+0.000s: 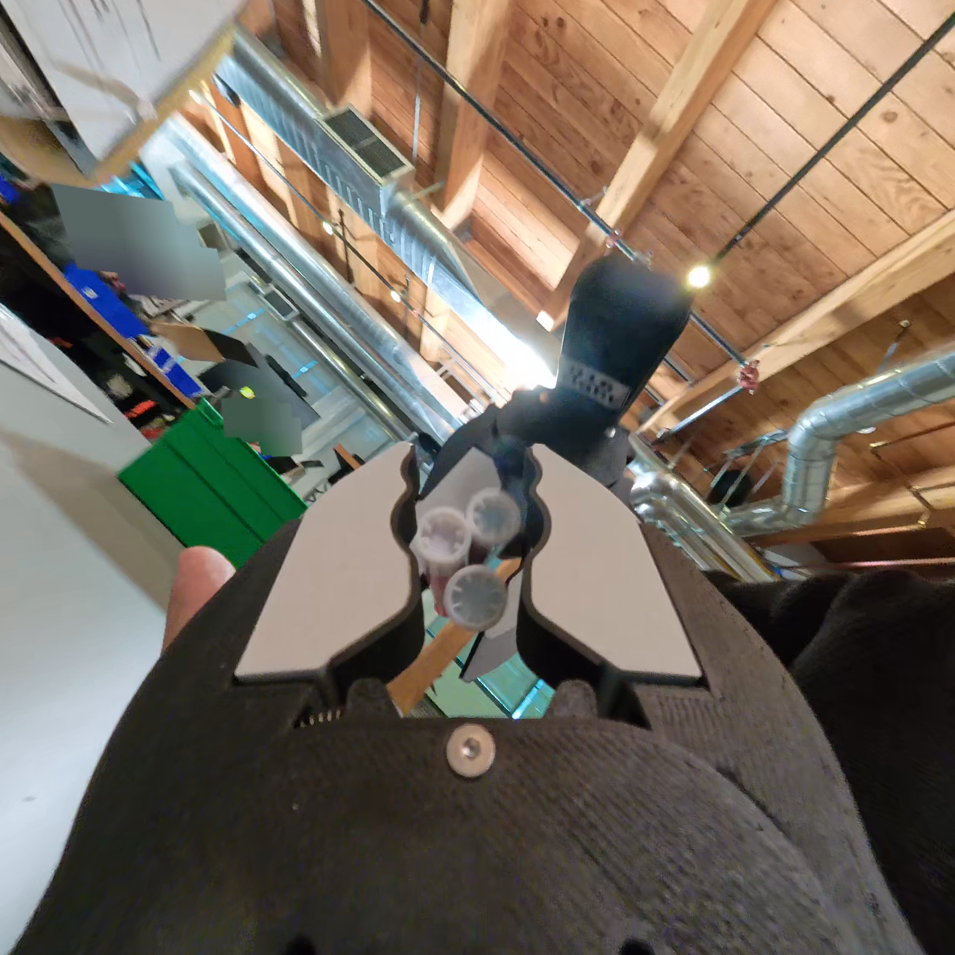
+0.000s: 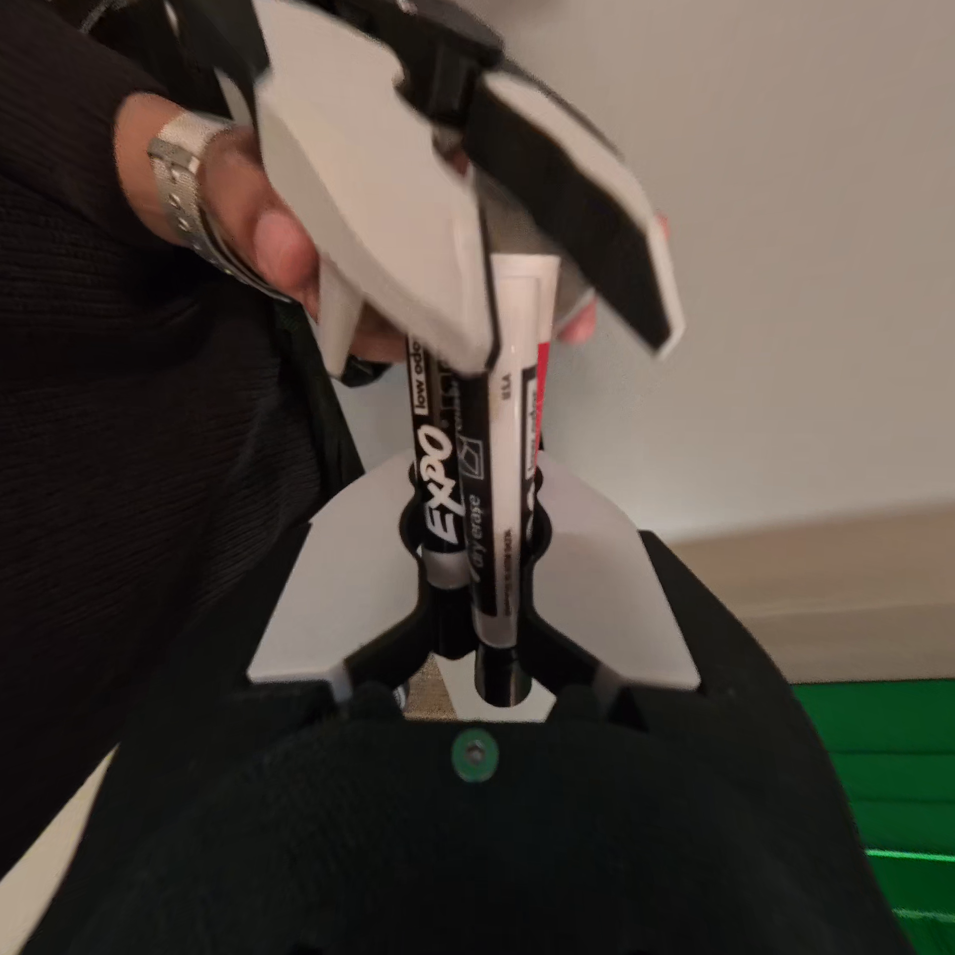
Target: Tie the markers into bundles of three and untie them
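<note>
Both the left gripper (image 1: 471, 522) and right gripper (image 2: 475, 522) are clamped on the three markers (image 2: 486, 517) held mid-air, no visible tie: either loosening likely spills them.

In my right view, the markers (image 2: 486, 517) carry printed lettering along their barrels, with a large brand mark on the left one. In my left view, a small grey tag (image 1: 598, 386) far off is too blurred to read.
</note>
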